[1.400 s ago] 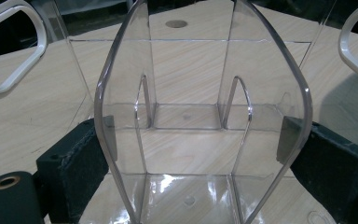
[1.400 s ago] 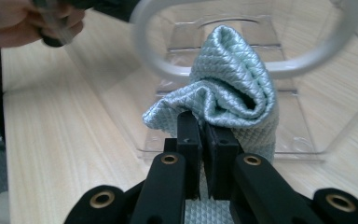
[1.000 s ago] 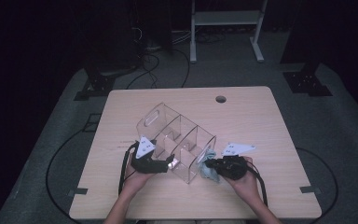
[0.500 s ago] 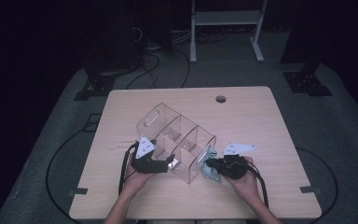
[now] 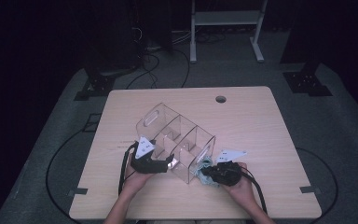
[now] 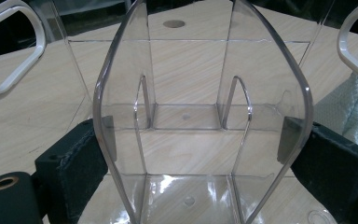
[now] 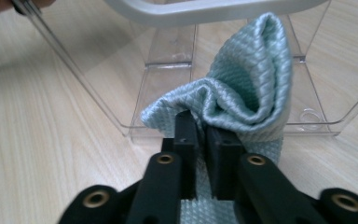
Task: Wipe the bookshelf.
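Still early: left hand-held gripper [image 5: 168, 164] bracing the clear organizer [image 5: 177, 140], pads clamping its wall; right hand-held gripper [image 7: 204, 140] pinching the teal cloth [image 7: 242, 93], jaws just easing apart, bunching it at the near end; compartments sitting bare, stuffing likely remaining

The high view is dim and soft, its surroundings almost black, with only the pale wooden table [image 5: 261, 140] lit. Both gripper views are brighter and sharp. Glare streaks the clear plastic divided organiser [image 6: 186, 186], while the nearest black jaws look slightly blurred.
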Demonstrator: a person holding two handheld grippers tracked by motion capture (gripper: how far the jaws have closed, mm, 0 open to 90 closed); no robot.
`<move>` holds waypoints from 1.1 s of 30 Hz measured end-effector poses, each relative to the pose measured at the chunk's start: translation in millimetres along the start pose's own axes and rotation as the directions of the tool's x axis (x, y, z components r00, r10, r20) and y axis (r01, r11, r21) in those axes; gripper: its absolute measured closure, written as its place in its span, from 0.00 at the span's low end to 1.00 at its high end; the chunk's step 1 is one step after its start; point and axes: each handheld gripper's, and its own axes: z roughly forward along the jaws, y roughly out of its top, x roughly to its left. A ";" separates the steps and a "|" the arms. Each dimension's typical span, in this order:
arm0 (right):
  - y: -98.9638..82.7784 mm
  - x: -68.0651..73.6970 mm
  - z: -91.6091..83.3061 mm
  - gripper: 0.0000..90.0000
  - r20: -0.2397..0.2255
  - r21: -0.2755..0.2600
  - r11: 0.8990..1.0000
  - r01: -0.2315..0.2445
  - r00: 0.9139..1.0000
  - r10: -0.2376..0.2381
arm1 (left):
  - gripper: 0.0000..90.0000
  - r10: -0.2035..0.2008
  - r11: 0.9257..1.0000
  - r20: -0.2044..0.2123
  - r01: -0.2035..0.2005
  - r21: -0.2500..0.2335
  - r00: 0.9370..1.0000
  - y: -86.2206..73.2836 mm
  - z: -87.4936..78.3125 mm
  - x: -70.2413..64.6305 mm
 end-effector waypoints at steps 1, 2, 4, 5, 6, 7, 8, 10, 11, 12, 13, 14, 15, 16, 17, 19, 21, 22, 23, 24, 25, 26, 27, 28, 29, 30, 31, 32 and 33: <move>0.7 0.1 -1.3 0.88 0.002 0.009 1.000 0.010 1.000 -0.010 | 0.08 -0.001 1.000 0.001 0.001 -0.001 1.000 -0.2 0.0 0.2; 0.7 0.0 -3.5 0.85 0.015 0.011 1.000 0.017 1.000 -0.017 | 0.08 0.001 1.000 0.001 -0.001 -0.001 1.000 -0.3 -0.1 0.5; 0.3 -2.4 -6.1 0.79 0.017 0.013 1.000 0.008 1.000 -0.008 | 0.08 -0.002 1.000 0.002 0.002 -0.001 1.000 -0.6 -0.2 0.5; 0.1 -3.9 -7.4 0.77 0.022 0.010 1.000 0.004 1.000 -0.004 | 0.08 -0.002 1.000 0.002 0.002 -0.002 1.000 -0.5 -0.1 0.4; 0.1 -5.2 -7.9 0.75 0.032 0.006 1.000 0.000 0.999 0.000 | 0.08 0.000 1.000 0.002 0.000 -0.003 1.000 -0.4 0.1 0.3; -0.1 -6.3 -7.3 0.73 0.035 0.002 1.000 -0.003 0.999 0.003 | 0.08 0.002 1.000 0.001 -0.002 -0.001 1.000 0.0 0.2 0.0; -0.3 -6.2 -5.4 0.70 0.039 0.007 1.000 -0.004 0.999 0.004 | 0.08 0.004 1.000 0.000 -0.004 0.000 1.000 0.4 0.2 -0.1; -1.0 -5.6 -1.3 0.68 0.047 0.014 1.000 0.008 0.999 -0.008 | 0.09 0.001 1.000 0.002 -0.001 0.008 1.000 0.9 -0.1 0.1; -1.4 -4.8 1.7 0.68 0.049 0.021 1.000 0.006 0.999 -0.007 | 0.09 -0.001 1.000 0.002 0.001 0.010 1.000 1.0 -0.3 0.1; -1.8 -5.1 4.0 0.69 0.050 0.025 1.000 0.009 0.999 -0.011 | 0.09 -0.002 1.000 0.002 0.002 0.009 1.000 0.8 -0.2 0.1; -2.2 -5.2 5.5 0.71 0.053 0.027 1.000 0.009 0.999 -0.010 | 0.09 0.002 1.000 0.003 -0.002 0.009 1.000 1.0 -0.3 0.2; -2.6 -6.2 7.3 0.74 0.053 0.028 1.000 0.006 0.999 -0.008 | 0.10 0.002 1.000 0.003 -0.002 0.009 1.000 1.0 -0.3 0.2; -2.6 -6.8 7.4 0.76 0.052 0.027 1.000 0.004 0.999 -0.006 | 0.10 0.001 1.000 0.002 -0.001 0.008 1.000 1.1 -0.1 0.4; -2.6 -7.1 7.4 0.80 0.050 0.027 1.000 0.003 0.999 -0.004 | 0.10 0.001 1.000 0.002 -0.001 0.007 1.000 1.1 0.0 0.4; -2.7 -7.3 7.5 0.84 0.044 0.027 1.000 0.006 0.999 -0.007 | 0.10 0.000 1.000 0.000 0.000 0.006 1.000 1.1 0.1 0.4; -2.7 -5.0 8.3 0.90 0.041 0.028 1.000 0.006 0.999 -0.007 | 0.10 -0.002 1.000 -0.003 0.002 0.004 1.000 0.7 0.1 0.6; -2.5 -1.7 9.0 0.91 0.042 0.035 0.999 0.010 0.999 -0.012 | 0.09 -0.003 1.000 -0.005 0.003 0.004 1.000 0.7 0.1 0.9; -2.5 0.6 9.6 0.91 0.031 0.038 0.999 0.013 0.999 -0.014 | 0.09 -0.003 1.000 -0.008 0.003 0.004 1.000 0.9 0.3 0.9; -2.4 3.8 10.4 0.91 0.008 0.041 0.999 0.014 1.000 -0.014 | 0.09 -0.004 1.000 -0.012 0.004 0.005 1.000 0.9 0.5 0.7; -2.2 8.0 11.5 0.92 -0.016 0.046 0.999 0.019 1.000 -0.018 | 0.09 -0.005 1.000 -0.014 0.005 0.005 1.000 1.0 0.6 0.6; -2.0 12.3 12.9 0.92 -0.037 0.050 0.998 0.034 0.999 -0.032 | 0.09 -0.005 1.000 -0.013 0.005 0.006 1.000 1.0 0.5 1.0; -1.3 15.7 13.6 0.92 -0.032 0.054 0.997 0.054 0.998 -0.053 | 0.09 -0.005 1.000 -0.011 0.005 0.008 1.000 0.9 0.2 1.5; -0.6 16.7 13.5 0.92 -0.027 0.057 0.996 0.064 0.998 -0.063 | 0.09 -0.008 1.000 -0.010 0.009 0.008 1.000 0.5 0.1 1.7; -0.6 14.5 13.2 0.92 -0.031 0.056 0.997 0.059 0.998 -0.057 | 0.09 -0.011 1.000 -0.013 0.011 0.005 1.000 0.1 0.0 1.7; -1.2 11.2 13.1 0.92 -0.023 0.048 0.998 0.039 0.999 -0.038 | 0.09 -0.011 1.000 -0.013 0.011 0.005 1.000 0.1 0.0 1.7; -1.6 8.5 13.4 0.92 -0.013 0.044 0.999 0.026 1.000 -0.026 | 0.09 -0.011 1.000 -0.017 0.011 0.005 1.000 0.2 0.1 1.8; -1.7 7.0 13.3 0.92 -0.015 0.046 0.999 0.020 1.000 -0.019 | 0.09 -0.011 1.000 -0.016 0.011 0.004 1.000 0.3 0.3 1.6; -1.6 7.5 13.3 0.92 -0.012 0.047 0.999 0.023 1.000 -0.022 | 0.09 -0.010 1.000 -0.017 0.010 0.006 1.000 0.5 0.3 1.4; -1.2 9.9 13.3 0.92 -0.002 0.051 0.998 0.043 0.999 -0.043 | 0.09 -0.008 1.000 -0.019 0.008 0.008 1.000 0.9 0.5 1.2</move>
